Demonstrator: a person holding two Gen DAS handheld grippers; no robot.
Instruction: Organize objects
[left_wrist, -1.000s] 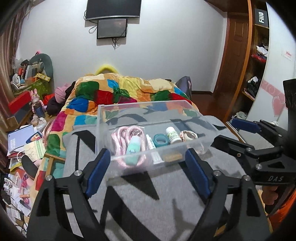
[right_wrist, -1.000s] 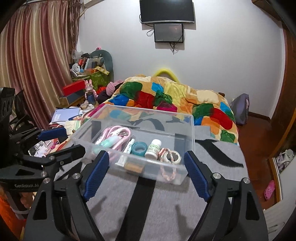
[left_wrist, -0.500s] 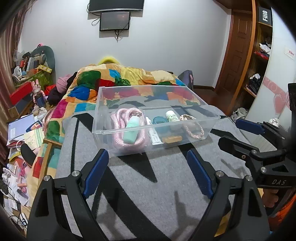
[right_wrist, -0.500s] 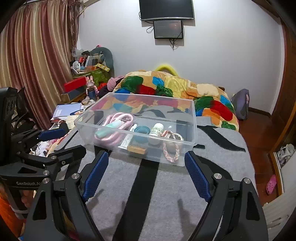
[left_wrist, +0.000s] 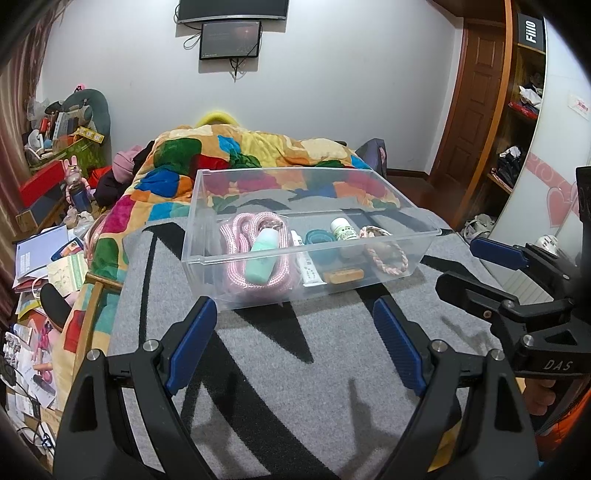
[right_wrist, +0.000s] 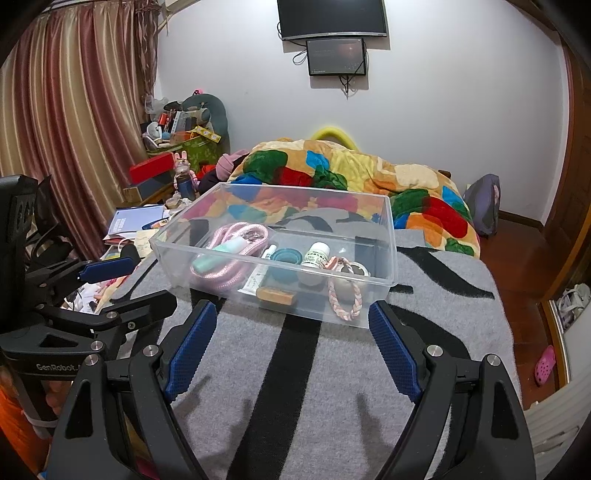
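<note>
Gripper (left_wrist: 293, 345) facing item-filled clear bin (left_wrist: 388, 273)

Pastels in a clear bin on grey and black

The clear plastic bin (left_wrist: 306, 258) holds a pink rope (left_wrist: 240, 254), mint bottle (left_wrist: 263, 258), teal tape roll (left_wrist: 320, 238) and pink-white braided cord (right_wrist: 345, 295); ahead of the blue-padded jaws, a grey black-striped blanket (right_wrist: 332, 387).

White wall w/ TV (right_wrist: 331, 17), striped curtains (right_wrist: 70, 122) left, wood door (left_wrist: 471, 96), red-brown floor (right_wrist: 524, 258).
</note>
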